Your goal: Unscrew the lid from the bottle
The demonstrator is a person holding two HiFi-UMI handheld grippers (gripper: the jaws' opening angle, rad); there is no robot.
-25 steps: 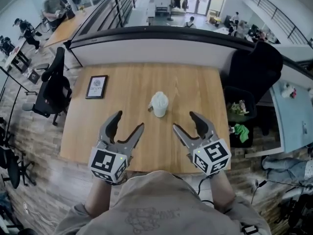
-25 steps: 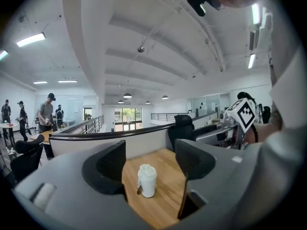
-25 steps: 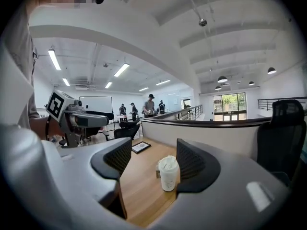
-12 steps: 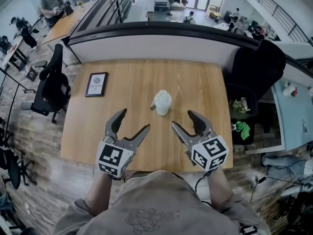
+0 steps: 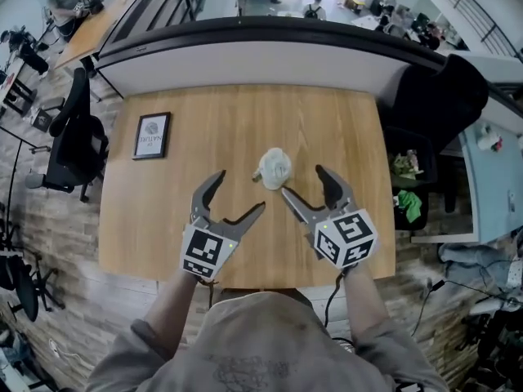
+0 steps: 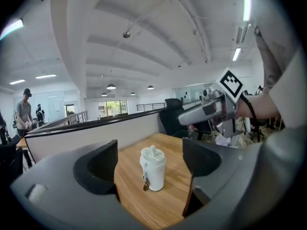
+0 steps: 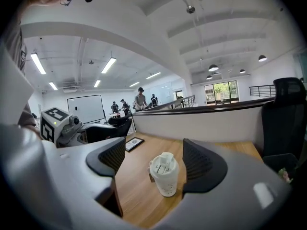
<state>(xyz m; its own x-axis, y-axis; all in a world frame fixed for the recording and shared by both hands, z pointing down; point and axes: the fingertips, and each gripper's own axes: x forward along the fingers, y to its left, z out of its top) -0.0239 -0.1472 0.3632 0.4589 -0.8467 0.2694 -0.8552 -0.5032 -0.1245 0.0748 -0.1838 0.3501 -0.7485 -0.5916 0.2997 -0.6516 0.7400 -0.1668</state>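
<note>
Now we hold our left gripper [image 5: 240, 191] and right gripper [image 5: 303, 180] low over the wooden table [image 5: 204, 121], both jaws apart, just opened wider, nothing clamped, white bottle [image 5: 274, 168] upright just ahead between them, lid on

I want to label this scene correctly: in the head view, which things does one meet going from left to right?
Black chair → framed picture → left tongs → bottle → right tongs

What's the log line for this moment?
left gripper: just opening, empty | right gripper: just opening, empty | bottle: upright, lid on, untouched
</note>
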